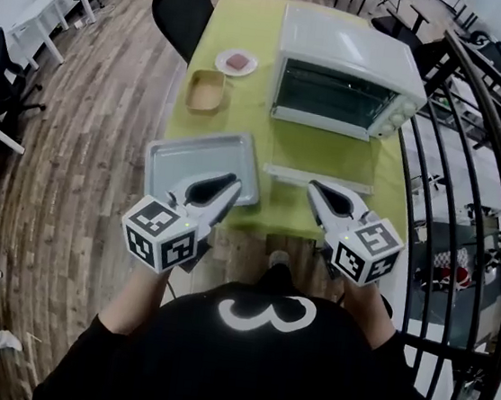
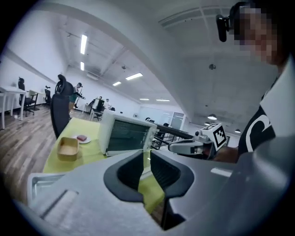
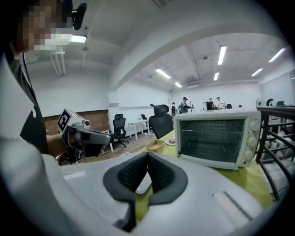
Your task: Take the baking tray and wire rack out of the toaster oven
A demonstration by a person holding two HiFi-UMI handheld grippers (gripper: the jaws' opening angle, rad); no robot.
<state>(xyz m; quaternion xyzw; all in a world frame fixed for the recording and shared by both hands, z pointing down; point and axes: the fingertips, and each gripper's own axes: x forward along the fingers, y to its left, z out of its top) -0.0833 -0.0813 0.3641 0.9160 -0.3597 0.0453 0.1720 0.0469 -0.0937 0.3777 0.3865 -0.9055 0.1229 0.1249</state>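
Observation:
A white toaster oven (image 1: 346,84) stands at the back right of the green table (image 1: 234,116), with its glass front facing me. On the table's near left lies the grey baking tray (image 1: 202,163). A pale wire rack (image 1: 318,178) rests flat in front of the oven. Both grippers hover above the table's near edge, held up and apart from everything. My left gripper (image 1: 232,186) is over the tray's near right corner, with a narrow slit between its pads (image 2: 131,170) and nothing in it. My right gripper (image 1: 314,186) is just in front of the rack, shut and empty.
A tan shallow container (image 1: 206,90) and a white plate (image 1: 236,62) with a reddish piece on it sit left of the oven. A black chair (image 1: 185,5) stands at the table's far left corner. A black metal railing (image 1: 471,176) runs close along the right side.

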